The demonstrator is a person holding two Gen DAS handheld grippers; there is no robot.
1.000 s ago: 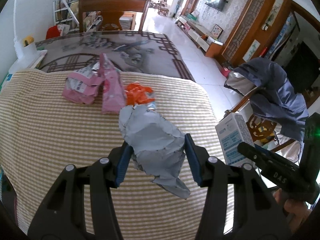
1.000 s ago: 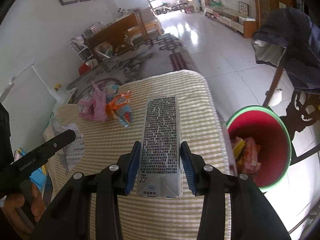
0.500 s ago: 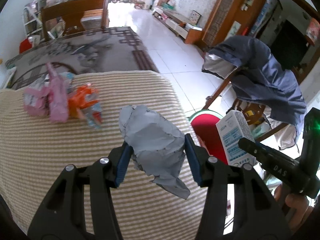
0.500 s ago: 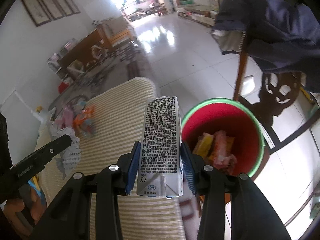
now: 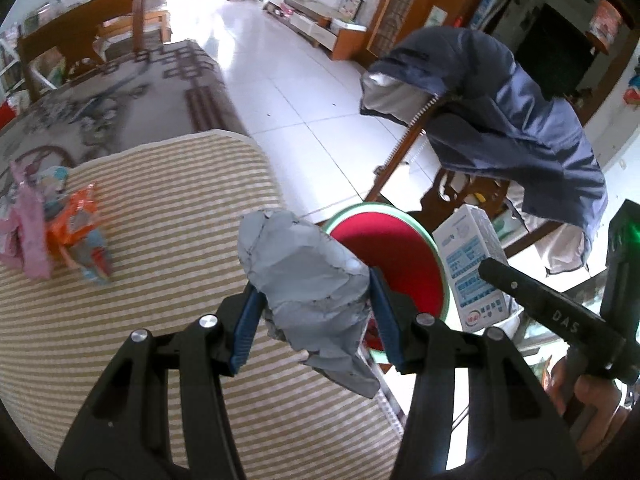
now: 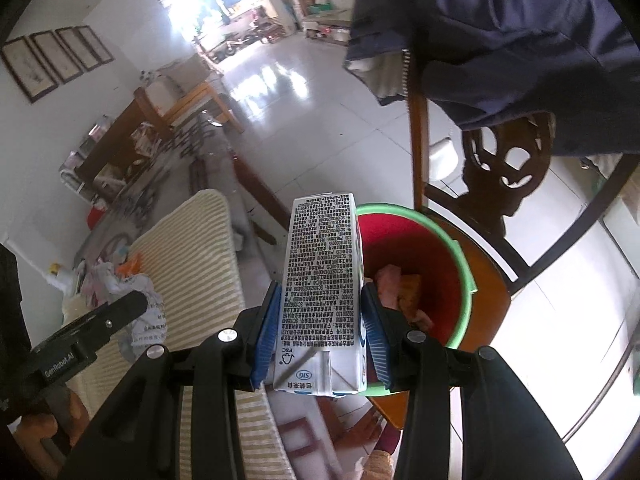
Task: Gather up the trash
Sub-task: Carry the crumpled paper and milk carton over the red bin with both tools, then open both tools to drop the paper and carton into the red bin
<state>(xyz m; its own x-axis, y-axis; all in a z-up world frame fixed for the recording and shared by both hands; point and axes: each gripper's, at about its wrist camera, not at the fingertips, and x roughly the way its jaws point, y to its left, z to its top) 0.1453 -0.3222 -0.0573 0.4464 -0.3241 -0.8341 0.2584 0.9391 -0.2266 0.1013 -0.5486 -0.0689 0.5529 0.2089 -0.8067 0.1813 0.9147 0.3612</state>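
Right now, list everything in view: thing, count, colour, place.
grey wrapper: 1, grey, crumpled, clamped in the left gripper, at the table edge beside the bin
carton: 1, white with black print, clamped in the right gripper, in front of the bin
bin: 1, red inside with green rim, on a wooden chair seat; some trash already inside
wrappers: small pile, pink, orange and blue, on the table at the left
table: 1, yellow-striped cloth
jacket: 1, dark blue, draped over the chair back
rug: 1, grey patterned, on the white tile floor
left gripper: 1, black with blue pads, shut on the grey wrapper
right gripper: 1, black with blue pads, shut on the carton
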